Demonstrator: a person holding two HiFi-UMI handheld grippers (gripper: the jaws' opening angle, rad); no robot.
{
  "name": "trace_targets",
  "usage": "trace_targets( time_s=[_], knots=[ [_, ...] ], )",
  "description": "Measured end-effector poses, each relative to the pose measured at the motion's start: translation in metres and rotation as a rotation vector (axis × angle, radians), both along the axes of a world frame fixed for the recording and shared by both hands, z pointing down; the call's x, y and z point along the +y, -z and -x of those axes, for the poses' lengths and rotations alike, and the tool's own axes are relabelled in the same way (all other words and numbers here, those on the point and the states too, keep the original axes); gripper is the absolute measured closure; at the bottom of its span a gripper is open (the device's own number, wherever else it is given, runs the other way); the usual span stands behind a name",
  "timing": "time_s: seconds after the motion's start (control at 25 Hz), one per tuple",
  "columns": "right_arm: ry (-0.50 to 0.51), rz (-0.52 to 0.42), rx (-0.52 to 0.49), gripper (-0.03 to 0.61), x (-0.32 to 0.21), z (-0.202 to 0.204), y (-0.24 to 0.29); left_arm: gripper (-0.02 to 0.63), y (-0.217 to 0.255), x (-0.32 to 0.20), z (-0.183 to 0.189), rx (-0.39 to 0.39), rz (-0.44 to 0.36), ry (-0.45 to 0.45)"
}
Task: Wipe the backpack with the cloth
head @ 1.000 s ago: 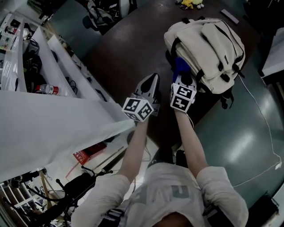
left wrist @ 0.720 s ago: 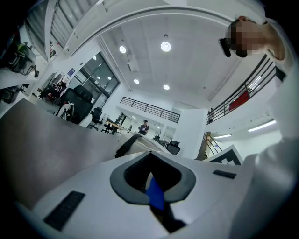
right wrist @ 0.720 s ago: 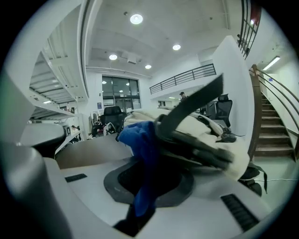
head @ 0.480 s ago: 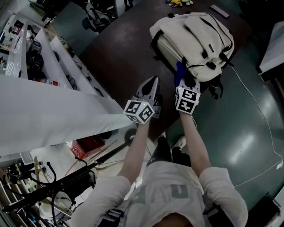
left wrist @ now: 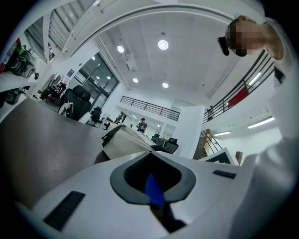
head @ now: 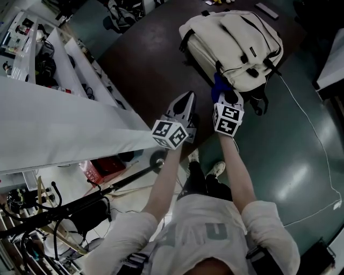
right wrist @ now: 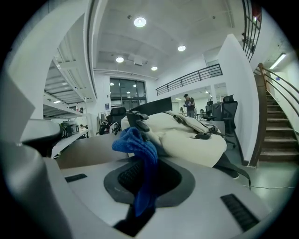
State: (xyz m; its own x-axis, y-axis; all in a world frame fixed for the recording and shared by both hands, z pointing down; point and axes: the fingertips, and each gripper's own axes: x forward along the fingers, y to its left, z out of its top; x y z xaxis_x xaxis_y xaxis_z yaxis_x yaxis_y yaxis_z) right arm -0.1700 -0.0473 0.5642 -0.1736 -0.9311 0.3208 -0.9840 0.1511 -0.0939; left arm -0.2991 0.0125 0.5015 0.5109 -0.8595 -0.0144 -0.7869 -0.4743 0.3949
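A cream backpack (head: 231, 37) with black straps lies on a dark table (head: 145, 59) in the head view. My right gripper (head: 223, 94) is shut on a blue cloth (head: 218, 85), which sits at the backpack's near edge. In the right gripper view the cloth (right wrist: 138, 149) bunches up out of the gripper (right wrist: 140, 205), with the backpack (right wrist: 187, 135) just beyond. My left gripper (head: 185, 99) hangs over the table's near edge, left of the backpack and apart from it, jaws together. Its own view shows the left gripper (left wrist: 156, 205), a thin blue sliver in its gap, and the backpack (left wrist: 124, 142) farther off.
White shelving (head: 64, 123) runs along the left. A white cable (head: 317, 139) trails across the green floor at right. A dark flat thing (head: 267, 9) lies at the table's far end. A red box (head: 97, 171) and a black stand (head: 80, 207) are on the floor below left.
The head camera has shifted, so the backpack shows a little higher in view. My right gripper with the cloth stays at the backpack's near edge. The left gripper has barely moved.
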Motion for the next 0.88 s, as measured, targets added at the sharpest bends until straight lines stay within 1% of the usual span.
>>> trace_targets(
  time_s=[0.16, 0.32, 0.64, 0.88],
  knots=[
    [0.009, -0.005, 0.011, 0.535, 0.005, -0.006, -0.001, 0.611, 0.002, 0.002, -0.004, 0.000, -0.001, 0.004],
    [0.024, -0.008, 0.024, 0.535, 0.007, -0.008, -0.001, 0.611, 0.002, 0.004, -0.015, -0.002, -0.001, -0.010],
    [0.057, -0.020, -0.002, 0.535, 0.013, -0.016, 0.000, 0.611, 0.001, 0.008, -0.032, 0.003, -0.001, -0.038],
    [0.048, -0.021, -0.006, 0.535, 0.018, -0.020, 0.000, 0.611, 0.002, 0.012, -0.034, 0.002, -0.003, -0.041]
  ],
)
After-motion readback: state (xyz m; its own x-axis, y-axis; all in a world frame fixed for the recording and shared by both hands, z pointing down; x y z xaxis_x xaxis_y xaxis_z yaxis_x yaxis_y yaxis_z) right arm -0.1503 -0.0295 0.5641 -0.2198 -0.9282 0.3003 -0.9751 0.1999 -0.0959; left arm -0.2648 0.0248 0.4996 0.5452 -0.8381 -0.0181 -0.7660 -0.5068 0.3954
